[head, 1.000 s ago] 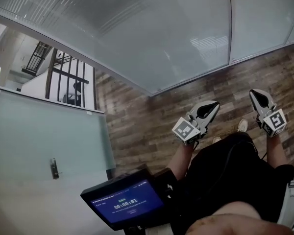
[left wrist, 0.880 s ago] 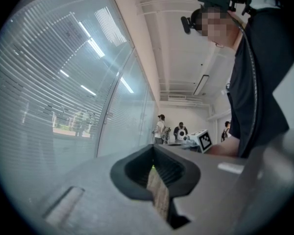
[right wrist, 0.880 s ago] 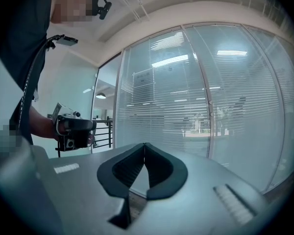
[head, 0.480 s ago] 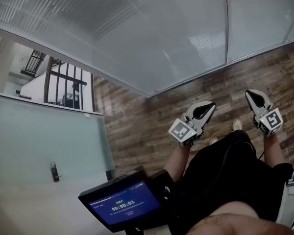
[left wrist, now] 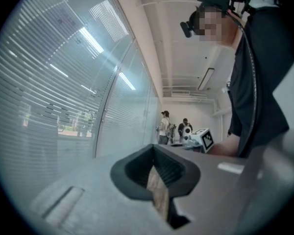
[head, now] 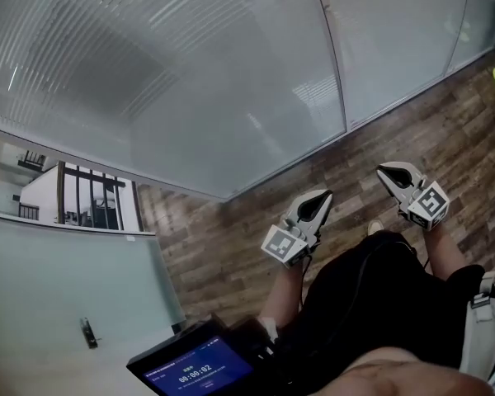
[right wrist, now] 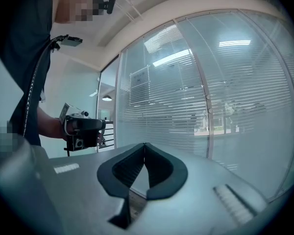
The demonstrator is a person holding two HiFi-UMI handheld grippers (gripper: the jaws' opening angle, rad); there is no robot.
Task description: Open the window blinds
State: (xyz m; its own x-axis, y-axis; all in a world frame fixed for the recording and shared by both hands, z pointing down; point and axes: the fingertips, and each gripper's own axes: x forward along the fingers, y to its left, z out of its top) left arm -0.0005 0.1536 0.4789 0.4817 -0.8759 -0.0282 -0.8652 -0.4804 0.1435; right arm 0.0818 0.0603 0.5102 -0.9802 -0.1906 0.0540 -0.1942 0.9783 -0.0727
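Both left gripper (head: pixel 322 198) and right gripper (head: pixel 385 172) have jaws pressed together, holding nothing.

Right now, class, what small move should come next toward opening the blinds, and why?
Probably step closer to the glass wall. The left tongs and right tongs are both shut, empty and held short of the blinds, with no cord or wand clearly visible yet.

Wood-plank floor (head: pixel 231 238) carries what seems a shoe (head: pixel 374 228).
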